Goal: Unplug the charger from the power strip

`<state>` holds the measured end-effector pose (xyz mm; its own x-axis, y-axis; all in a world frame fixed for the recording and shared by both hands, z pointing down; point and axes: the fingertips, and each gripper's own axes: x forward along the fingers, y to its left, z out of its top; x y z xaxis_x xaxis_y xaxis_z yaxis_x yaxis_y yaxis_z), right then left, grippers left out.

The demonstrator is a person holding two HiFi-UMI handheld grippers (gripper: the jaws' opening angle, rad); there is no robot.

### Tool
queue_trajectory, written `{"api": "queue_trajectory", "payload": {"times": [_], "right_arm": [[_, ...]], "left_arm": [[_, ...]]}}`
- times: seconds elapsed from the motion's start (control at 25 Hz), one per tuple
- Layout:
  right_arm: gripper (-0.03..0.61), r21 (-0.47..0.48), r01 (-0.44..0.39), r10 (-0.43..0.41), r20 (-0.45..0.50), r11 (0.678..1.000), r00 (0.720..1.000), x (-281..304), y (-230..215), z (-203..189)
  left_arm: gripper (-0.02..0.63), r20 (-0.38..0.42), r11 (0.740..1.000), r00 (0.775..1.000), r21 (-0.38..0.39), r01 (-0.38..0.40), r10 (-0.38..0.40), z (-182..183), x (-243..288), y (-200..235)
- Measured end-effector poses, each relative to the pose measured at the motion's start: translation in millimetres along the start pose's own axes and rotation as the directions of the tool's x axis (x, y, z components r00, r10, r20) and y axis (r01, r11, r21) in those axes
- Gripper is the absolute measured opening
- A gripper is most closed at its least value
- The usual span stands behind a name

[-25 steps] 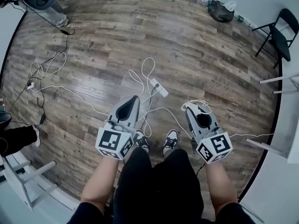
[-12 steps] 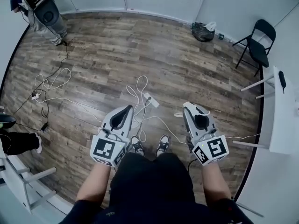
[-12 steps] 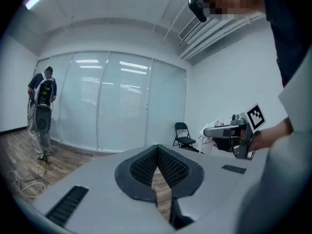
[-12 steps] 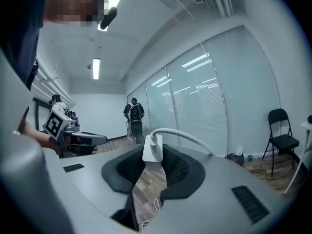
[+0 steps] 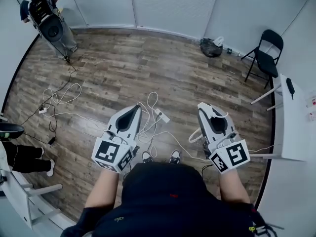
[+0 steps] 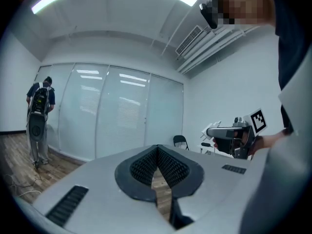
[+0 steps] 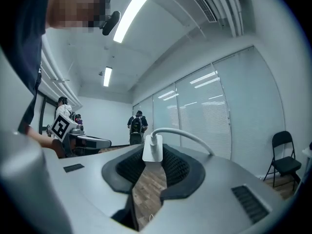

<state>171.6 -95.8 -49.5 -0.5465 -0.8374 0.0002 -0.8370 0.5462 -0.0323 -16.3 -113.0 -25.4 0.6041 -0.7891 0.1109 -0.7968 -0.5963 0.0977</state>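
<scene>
Rose up: small white charger block [image 7: 152, 147], pinched in right gripper [image 5: 204, 110], far from long white power strip [image 5: 161, 115]; unplugged. Empty left gripper [image 5: 134, 110] closed.

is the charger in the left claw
No, the white charger is clamped in the right claw, while the left claw holds nothing.

Left claw [image 6: 156, 150] — tips pressed together — faces a glass wall [image 6: 117, 116]; right claw [image 6: 210, 131] off right, contents unclear.

White charger [image 7: 152, 149], white power strip [image 5: 161, 115], brown wood-grain floor [image 5: 123, 58], black folding chair [image 5: 272, 39].
</scene>
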Motion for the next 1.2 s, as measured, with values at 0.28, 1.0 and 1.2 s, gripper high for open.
{"api": "queue_trajectory", "payload": {"times": [0.28,1.0,1.2], "right_arm": [[0.106,-0.045,0.027,-0.026,0.025,0.999,0.999,-1,-1,26],[0.106,-0.039,0.06,-0.059,0.027,0.997,0.998,18,-1,19],[0.106,-0.042,0.06,-0.059,0.026,0.997,0.998,23,0,17]], "left_arm": [[0.02,0.024,1.0,1.0,-0.003,0.001,-0.001,9,-8,-1],[0.02,0.06,1.0,0.998,0.003,0.002,-0.002,18,-8,20],[0.02,0.062,1.0,0.998,0.003,0.001,-0.001,19,-6,23]]}}
